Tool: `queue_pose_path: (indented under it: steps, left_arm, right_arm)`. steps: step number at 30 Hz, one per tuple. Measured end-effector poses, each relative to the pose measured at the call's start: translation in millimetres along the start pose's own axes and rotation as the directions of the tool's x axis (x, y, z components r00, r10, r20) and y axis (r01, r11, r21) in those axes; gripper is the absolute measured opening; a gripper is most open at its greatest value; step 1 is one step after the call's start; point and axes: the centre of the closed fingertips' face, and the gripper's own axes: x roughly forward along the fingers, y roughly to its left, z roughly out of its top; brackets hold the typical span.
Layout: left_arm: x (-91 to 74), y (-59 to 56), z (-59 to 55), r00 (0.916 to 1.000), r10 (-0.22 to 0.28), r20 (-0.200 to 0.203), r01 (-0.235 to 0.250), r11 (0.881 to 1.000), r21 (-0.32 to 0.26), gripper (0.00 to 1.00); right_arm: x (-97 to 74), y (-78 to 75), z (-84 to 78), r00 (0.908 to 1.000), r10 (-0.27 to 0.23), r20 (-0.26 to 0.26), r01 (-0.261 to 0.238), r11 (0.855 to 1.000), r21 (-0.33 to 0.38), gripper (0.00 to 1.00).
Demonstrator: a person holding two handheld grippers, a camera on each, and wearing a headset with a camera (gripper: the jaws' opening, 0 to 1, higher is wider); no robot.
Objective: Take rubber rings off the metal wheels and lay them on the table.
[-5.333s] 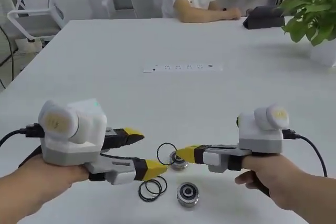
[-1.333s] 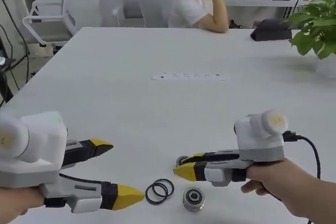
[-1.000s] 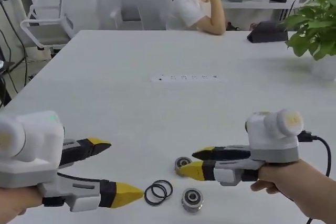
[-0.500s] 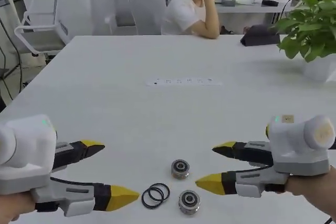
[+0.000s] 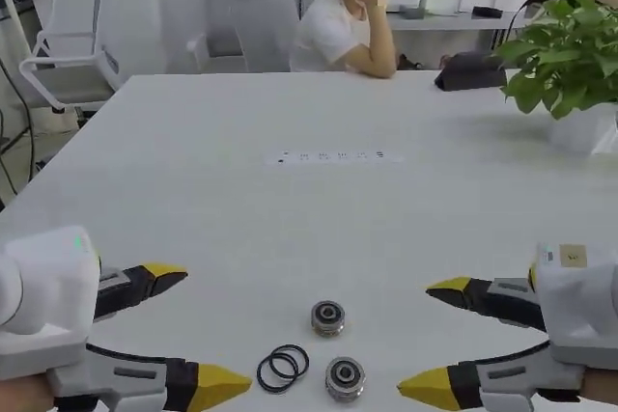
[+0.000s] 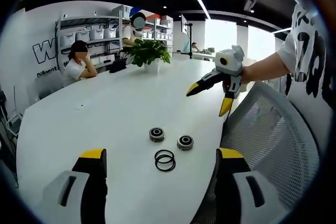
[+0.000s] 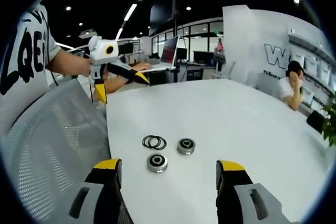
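Far small round silver metal wheel (image 5: 328, 316) and near small round silver metal wheel (image 5: 345, 374): lying flat, apart, on white table (image 5: 290, 219). Thin black rubber rings (image 5: 282, 366): overlapping, flat on table just left of near wheel. Left yellow-tipped gripper (image 5: 214, 329): jaws spread wide, empty. Right yellow-tipped gripper (image 5: 417, 340): jaws spread wide, empty; wheels between the two.

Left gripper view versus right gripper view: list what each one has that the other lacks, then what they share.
Left gripper view's own: the right gripper, open, held in the air. Right gripper view's own: the left gripper, open, with a dark screen beyond it. Shared: the two metal wheels, the loose rubber rings lying on the table, a seated person and a mesh chair.
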Motion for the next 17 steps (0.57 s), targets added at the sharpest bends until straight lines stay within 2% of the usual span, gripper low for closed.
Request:
queue_pose_path:
  steps: [9, 17]
  left_arm:
    - [-1.5, 0.2, -4.0, 1.0000, 0.002, -0.006, -0.002, 1.000, -0.001, 0.84]
    - [-2.3, 0.6, -5.3, 1.0000, 0.004, -0.008, -0.004, 1.000, -0.003, 0.84]
  right_arm:
    - [-4.2, -0.9, -14.2, 0.9996, -0.015, -0.026, 0.015, 1.000, 0.007, 0.74]
    - [-4.5, 0.4, -18.7, 0.9988, -0.015, -0.046, 0.014, 1.000, -0.014, 0.74]
